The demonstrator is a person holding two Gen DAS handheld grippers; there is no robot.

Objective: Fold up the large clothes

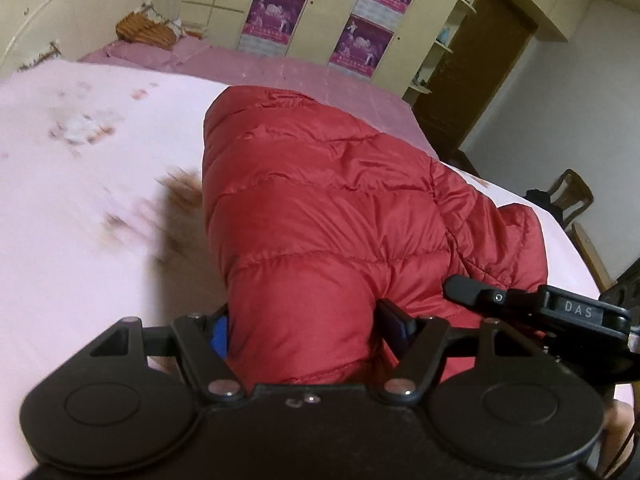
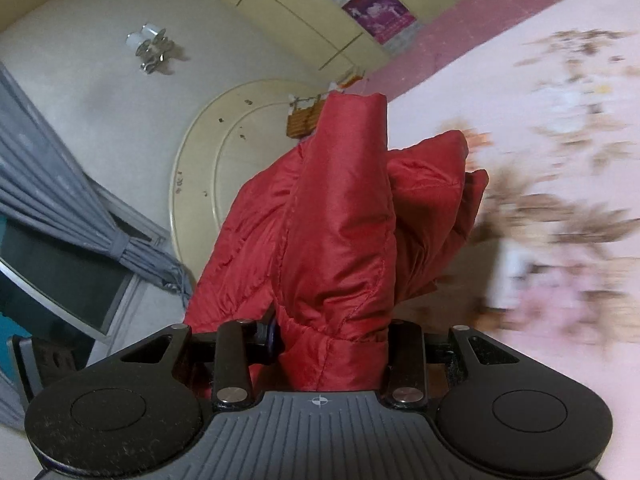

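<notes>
A red quilted puffer jacket (image 1: 320, 208) lies bunched on a pink bed sheet (image 1: 80, 200). In the left wrist view my left gripper (image 1: 306, 326) is shut on a thick puffy fold of it, with the fabric filling the gap between the jaws. One black finger (image 1: 472, 290) of my right gripper reaches in from the right onto the same jacket. In the right wrist view my right gripper (image 2: 332, 336) is shut on another fold of the jacket (image 2: 340, 220), which stands up lifted off the sheet (image 2: 560, 100). The pads are mostly hidden by fabric.
The bed has a cream headboard (image 1: 60, 12) and a wicker basket (image 1: 144, 30) on darker pink bedding at its far side. A wardrobe with purple posters (image 1: 276, 12), a brown door (image 1: 480, 60) and a wooden chair (image 1: 572, 196) stand beyond. Grey curtains (image 2: 60, 200) hang by a window.
</notes>
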